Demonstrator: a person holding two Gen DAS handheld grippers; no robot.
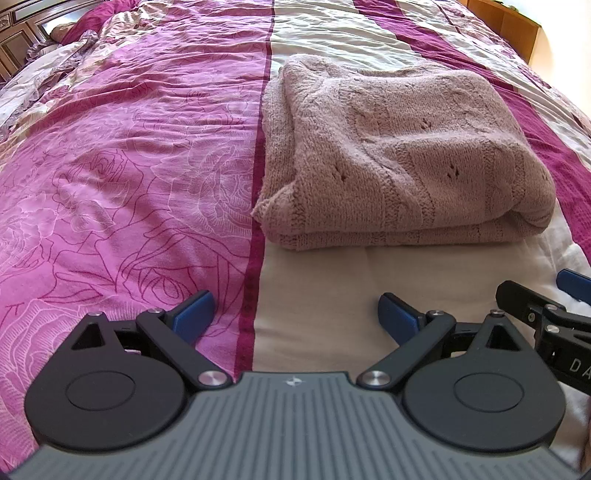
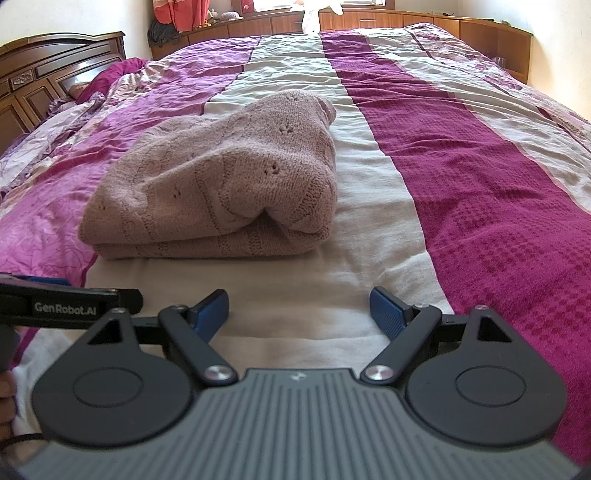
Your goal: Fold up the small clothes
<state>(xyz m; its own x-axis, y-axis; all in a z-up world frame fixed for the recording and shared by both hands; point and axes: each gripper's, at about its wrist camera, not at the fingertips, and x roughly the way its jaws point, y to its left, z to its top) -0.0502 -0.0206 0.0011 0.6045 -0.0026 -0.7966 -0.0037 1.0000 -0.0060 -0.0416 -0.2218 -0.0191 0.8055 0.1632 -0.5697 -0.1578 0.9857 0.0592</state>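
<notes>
Sweater: pale pink knit with a ribbed and eyelet pattern, folded into a thick rectangular bundle of several layers; lies on the bed, mostly on the cream stripe of the bedspread, with its left edge over the dark magenta line beside the pink rose-print panel.
Sweater shape: top layer puffed and slightly creased, a small pocket open at the near right corner; lower layers flat and stacked beneath.
Bedspread: striped lengthwise in pink floral, cream and deep magenta waffle texture; wrinkled across its whole surface.
Left hand-held gripper: released, blue fingers spread wide with nothing between them; hovers over the cream stripe, short of the near edge of the sweater and not touching it.
Right hand-held gripper: released too, blue pads wide apart and empty; held just beside the left one, aimed at the near right corner of the sweater, clear of it.
Grippers together: side by side, each visible at the edge of the other's view; contact between them cannot be judged.
Headboard: dark carved wood, far left.
Pillow: magenta, at the head of the bed.
Cabinets: brown wood, along the far wall.
</notes>
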